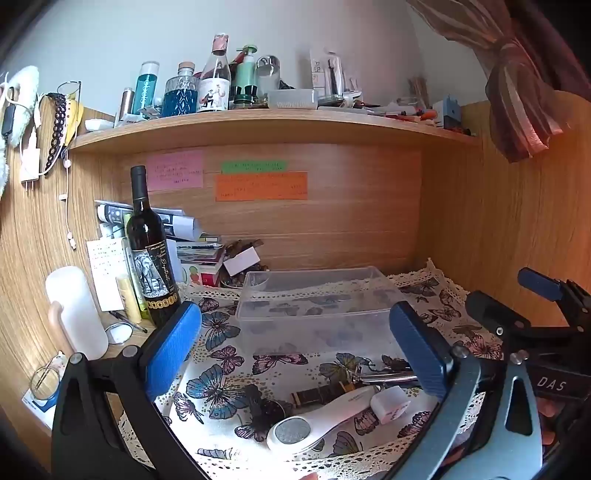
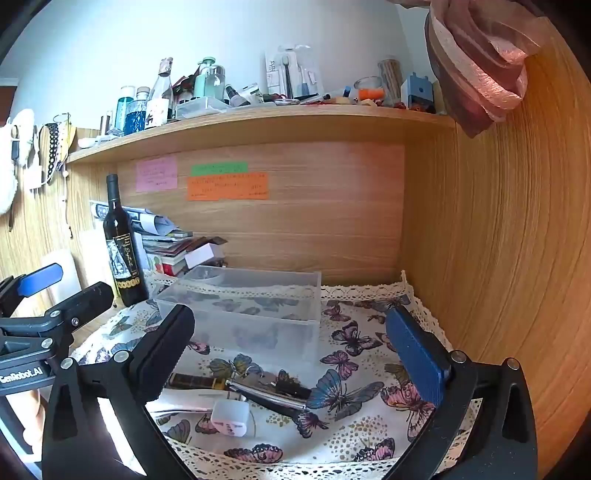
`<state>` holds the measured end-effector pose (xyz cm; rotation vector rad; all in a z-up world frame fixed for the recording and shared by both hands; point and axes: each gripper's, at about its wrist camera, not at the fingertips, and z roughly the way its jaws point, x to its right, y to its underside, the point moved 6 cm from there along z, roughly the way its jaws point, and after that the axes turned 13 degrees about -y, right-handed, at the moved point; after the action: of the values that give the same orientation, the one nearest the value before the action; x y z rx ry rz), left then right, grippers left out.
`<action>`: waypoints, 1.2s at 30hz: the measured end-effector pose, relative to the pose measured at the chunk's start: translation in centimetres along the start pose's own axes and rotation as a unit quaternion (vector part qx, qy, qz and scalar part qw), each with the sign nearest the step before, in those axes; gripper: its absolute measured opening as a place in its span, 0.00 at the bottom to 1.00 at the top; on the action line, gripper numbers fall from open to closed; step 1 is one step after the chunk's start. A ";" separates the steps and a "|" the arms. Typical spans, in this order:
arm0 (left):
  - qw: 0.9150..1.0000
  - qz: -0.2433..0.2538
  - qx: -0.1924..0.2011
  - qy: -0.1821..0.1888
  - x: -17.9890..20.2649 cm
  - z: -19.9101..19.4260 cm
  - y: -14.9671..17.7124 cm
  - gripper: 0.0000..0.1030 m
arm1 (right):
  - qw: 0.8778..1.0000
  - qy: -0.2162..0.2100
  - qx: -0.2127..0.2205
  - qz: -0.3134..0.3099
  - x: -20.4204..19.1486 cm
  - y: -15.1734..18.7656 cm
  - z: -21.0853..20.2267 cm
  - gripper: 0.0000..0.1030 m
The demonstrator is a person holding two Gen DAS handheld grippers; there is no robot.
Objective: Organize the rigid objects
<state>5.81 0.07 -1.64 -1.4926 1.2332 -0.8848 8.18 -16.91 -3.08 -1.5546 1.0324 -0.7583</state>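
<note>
Sticky notes (image 1: 261, 185): writing was too small to read.
White tool (image 2: 177, 404): its head was hidden behind the right gripper's finger.
Watch strap (image 1: 317, 396): partly covered by the tool.

Wooden desk alcove (image 1: 332, 229), cluttered shelf (image 1: 258, 125), white wall (image 1: 147, 33), tied curtain (image 1: 524, 92)

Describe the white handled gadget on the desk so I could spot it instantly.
Find the clear plastic box on the butterfly cloth. Nearer than it, among small items, lies the white gadget. Unlike the small white cube beside it, it has a long handle and a round grey disc.
</note>
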 end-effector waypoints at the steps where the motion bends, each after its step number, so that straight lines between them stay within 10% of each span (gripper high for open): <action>1: 1.000 0.001 -0.001 0.000 0.0 0.1 0.0 1.00 | 1.000 0.001 -0.001 0.000 0.0 0.1 0.1 1.00; 36: 1.000 0.005 0.024 0.001 0.4 -1.0 -1.3 1.00 | 1.000 0.000 0.008 0.005 0.1 -0.4 -0.6 1.00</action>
<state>5.35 -0.51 -0.17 -1.4464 1.2108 -0.9043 7.77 -17.20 -2.55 -1.5344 1.0309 -0.7572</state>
